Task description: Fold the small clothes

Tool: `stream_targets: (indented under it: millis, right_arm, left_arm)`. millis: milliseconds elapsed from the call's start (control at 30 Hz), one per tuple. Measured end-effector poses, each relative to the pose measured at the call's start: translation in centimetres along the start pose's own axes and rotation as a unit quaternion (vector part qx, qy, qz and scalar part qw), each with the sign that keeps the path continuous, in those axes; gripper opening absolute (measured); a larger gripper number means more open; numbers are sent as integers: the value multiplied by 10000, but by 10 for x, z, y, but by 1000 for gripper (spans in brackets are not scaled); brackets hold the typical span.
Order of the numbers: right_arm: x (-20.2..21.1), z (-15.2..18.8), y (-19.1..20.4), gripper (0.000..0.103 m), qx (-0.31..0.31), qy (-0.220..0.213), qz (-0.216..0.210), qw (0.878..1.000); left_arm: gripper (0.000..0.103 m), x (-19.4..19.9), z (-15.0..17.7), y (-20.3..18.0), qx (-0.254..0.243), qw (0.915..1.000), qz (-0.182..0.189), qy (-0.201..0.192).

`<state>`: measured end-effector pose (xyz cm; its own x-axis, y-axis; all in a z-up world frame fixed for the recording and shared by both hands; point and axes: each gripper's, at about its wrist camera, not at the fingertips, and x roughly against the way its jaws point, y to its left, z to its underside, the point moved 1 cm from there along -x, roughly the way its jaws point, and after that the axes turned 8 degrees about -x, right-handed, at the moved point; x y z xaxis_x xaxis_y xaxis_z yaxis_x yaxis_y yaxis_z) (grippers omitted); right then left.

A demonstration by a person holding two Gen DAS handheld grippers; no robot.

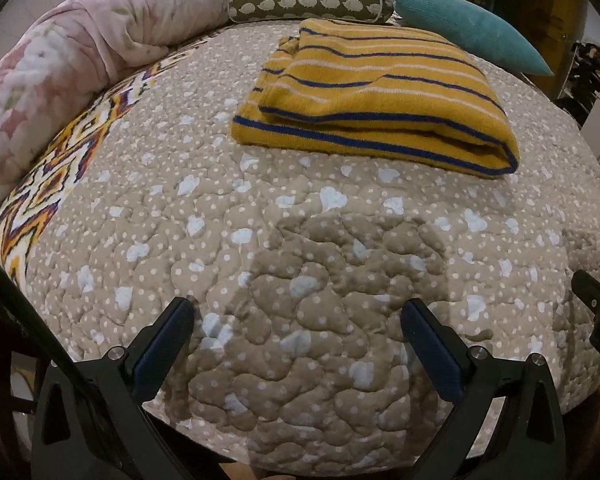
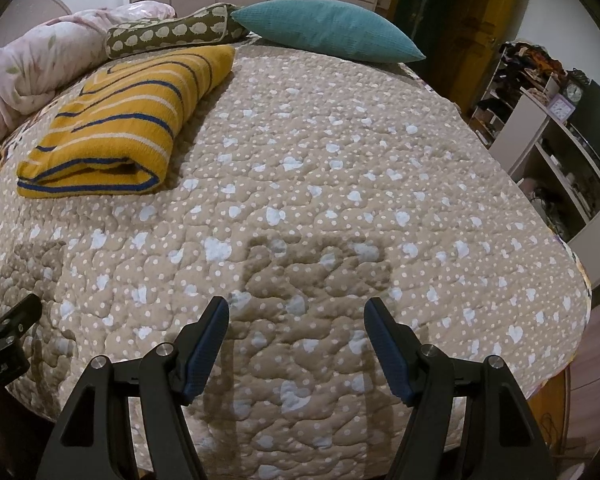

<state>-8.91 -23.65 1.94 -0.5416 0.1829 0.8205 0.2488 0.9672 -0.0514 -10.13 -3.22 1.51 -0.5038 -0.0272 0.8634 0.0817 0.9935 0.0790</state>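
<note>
Yellow striped sweater [image 1: 374,98] lies folded on the quilt [image 1: 300,280], both tools spread, empty.

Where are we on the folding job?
Done: the yellow striped garment lies folded in a compact stack on the quilt. In hand: nothing; left gripper and right gripper both hover open and empty. Left: no other unfolded clothes visible.

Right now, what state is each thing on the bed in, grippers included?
Striped sweater: folded, lying flat on the quilt.
Left gripper: open, empty, above the quilt.
Right gripper: open, empty.
Teal pillow: lying at the head end.
Pink duvet: bunched up along the edge.
</note>
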Motion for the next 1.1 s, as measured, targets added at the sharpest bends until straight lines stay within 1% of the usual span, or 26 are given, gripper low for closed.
stream_targets:
  millis: [167,533,633,767,900,1033,1100]
  right_arm:
    - [1,0,1,75,4,-2,-14,10000]
    - [3,0,2,75,2,-12,-35,10000]
    - [4,-1,2,75,-26,-33,-41,10000]
    - [5,-2,1,75,-69,-55,-49,9999]
    - [6,-2,1,75,-73,-68,-56,9999]
    - [8,-2,3,75,-37,-85,-56,9999]
    - [9,-1,4,75,-17,-99,-53,9999]
  left_arm:
    - [103,-3,2,0,23,9999,-33,-92]
    - [103,2,2,0,9,9999,-30,-128]
    - [103,10,0,4,92,9998,-62,-143]
    - [103,32,-4,7,195,9988,-232,-388]
    - [103,54,-8,4,139,9975,-314,-624]
    - [103,62,-9,-2,35,9975,-283,-647]
    - [103,62,-9,-6,-52,9974,-340,-639]
